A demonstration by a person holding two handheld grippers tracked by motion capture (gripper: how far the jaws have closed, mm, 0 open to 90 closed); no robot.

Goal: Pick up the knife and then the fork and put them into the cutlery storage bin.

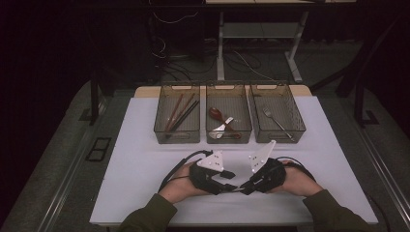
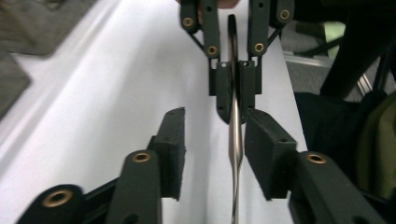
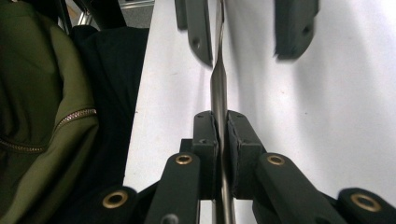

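Observation:
A slim metal utensil [image 2: 236, 140] hangs level just above the white tabletop [image 1: 140, 179], between two grippers that face each other at the front centre. In the right gripper view, my right gripper [image 3: 222, 126] is shut on the utensil's [image 3: 218, 84] shaft. My left gripper [image 2: 214, 126] is open, and the handle runs between its jaws, close to the right-hand one. In the high view the left gripper [image 1: 231, 186] and right gripper [image 1: 245, 187] are almost tip to tip. Both ends of the utensil are hidden, so I cannot tell what kind it is.
Three clear bins stand in a row at the back of the table. The left bin [image 1: 177, 140] holds chopsticks [image 1: 180, 112], the middle bin [image 1: 228, 141] holds spoons [image 1: 221, 122], and the right bin [image 1: 280, 140] holds a fork [image 1: 276, 121]. Bare white table lies on either side of the hands.

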